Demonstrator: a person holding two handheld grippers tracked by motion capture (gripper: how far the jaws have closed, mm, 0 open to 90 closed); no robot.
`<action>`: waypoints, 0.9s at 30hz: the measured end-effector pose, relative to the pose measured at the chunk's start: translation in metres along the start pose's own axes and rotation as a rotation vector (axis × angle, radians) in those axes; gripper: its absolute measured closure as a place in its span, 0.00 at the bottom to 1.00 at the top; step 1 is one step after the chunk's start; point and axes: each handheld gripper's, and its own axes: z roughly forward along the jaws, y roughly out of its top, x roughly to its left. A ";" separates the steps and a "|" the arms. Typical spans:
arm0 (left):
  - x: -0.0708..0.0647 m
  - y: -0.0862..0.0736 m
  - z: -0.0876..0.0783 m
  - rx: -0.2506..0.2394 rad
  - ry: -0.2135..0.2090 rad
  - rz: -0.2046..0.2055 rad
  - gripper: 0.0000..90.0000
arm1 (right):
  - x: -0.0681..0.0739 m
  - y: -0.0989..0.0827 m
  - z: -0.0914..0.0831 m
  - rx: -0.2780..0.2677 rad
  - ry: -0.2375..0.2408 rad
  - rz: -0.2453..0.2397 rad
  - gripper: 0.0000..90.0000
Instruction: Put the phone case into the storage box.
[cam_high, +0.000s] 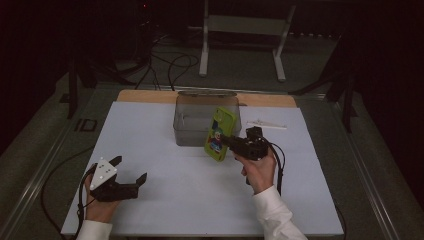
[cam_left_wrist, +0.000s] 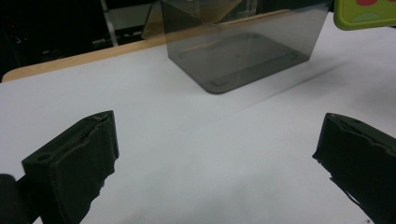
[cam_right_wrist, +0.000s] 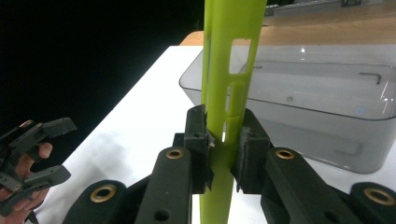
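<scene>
Covering wooden table (cam_high: 150, 96), white sheet (cam_high: 150, 150), dark room

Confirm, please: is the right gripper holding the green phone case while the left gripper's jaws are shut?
Not quite: the left gripper has its jaws wide open with nothing between them, as the left gripper view shows. The right gripper does hold the green phone case.

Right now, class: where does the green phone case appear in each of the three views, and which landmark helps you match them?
High view: green phone case at centre, upright, just in front of the grey bin.
Left gripper view: its corner at top right.
Right gripper view: edge-on up the middle, clamped by the right hand-held gripper.
Shared landmark: the grey bin.
</scene>
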 end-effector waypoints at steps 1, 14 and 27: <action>0.000 -0.001 -0.001 -0.007 0.002 0.000 0.00 | 0.000 0.000 0.000 0.000 0.000 0.000 0.87; -0.002 -0.011 -0.008 -0.017 0.023 0.000 0.00 | 0.002 0.013 0.004 0.030 -0.012 -0.012 0.87; -0.007 -0.015 -0.005 -0.002 0.024 0.013 0.00 | -0.001 0.020 0.005 0.048 -0.021 -0.013 0.87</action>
